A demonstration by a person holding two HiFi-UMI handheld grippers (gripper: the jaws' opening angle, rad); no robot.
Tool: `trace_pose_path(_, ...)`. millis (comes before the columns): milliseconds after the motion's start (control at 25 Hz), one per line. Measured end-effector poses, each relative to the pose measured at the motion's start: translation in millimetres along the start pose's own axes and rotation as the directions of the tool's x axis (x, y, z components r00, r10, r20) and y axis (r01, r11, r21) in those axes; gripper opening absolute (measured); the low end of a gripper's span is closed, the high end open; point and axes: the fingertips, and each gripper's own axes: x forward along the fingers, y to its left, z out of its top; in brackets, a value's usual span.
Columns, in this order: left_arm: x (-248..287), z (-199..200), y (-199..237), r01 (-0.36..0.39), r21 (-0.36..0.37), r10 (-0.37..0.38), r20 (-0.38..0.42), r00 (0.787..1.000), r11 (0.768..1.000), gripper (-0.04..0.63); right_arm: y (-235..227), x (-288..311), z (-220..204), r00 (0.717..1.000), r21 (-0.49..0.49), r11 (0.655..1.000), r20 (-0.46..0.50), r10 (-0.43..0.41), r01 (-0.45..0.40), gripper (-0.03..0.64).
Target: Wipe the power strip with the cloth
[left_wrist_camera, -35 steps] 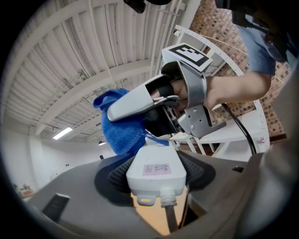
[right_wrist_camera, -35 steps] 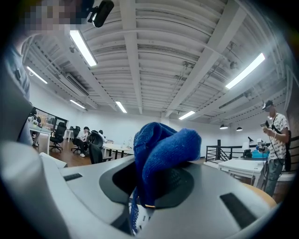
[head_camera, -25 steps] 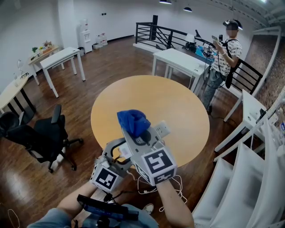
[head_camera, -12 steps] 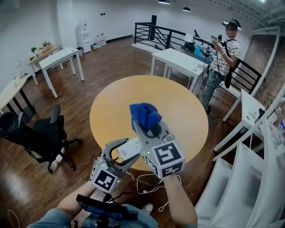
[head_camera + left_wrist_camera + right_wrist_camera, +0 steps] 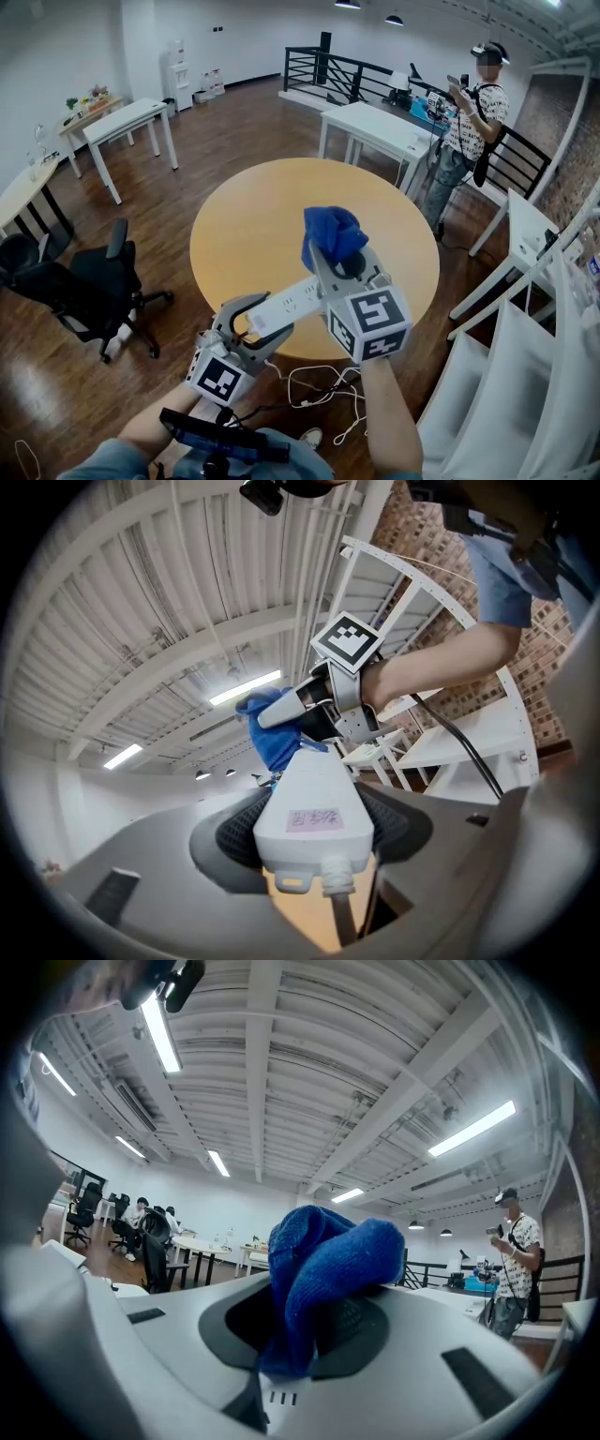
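Since a second ago the right claw (image 5: pixel 330 255) has slid rightward, clamped on the blue cloth (image 5: pixel 333 232) (bunched over its tips) at the power strip's (image 5: pixel 284 306) far end. Left claw (image 5: pixel 256 322) grips the strip's cord end, level above the round counter (image 5: pixel 244 225).

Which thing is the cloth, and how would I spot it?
Find the round wooden table in the middle of the room. Above its near edge the right gripper pinches the cloth, beside a white power strip. It is the only bright blue, crumpled thing; its neighbours are grey or white.
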Motion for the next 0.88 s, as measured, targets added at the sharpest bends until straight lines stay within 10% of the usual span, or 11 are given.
trace_pose_path(880, -0.5, 1.2, 8.6, -0.013, -0.046, 0.014, 0.019, 1.000, 0.999, 0.282, -69.0, -30.8, 7.7, 0.981, 0.049, 0.983, 0.077, -0.178, 0.175, 0.075)
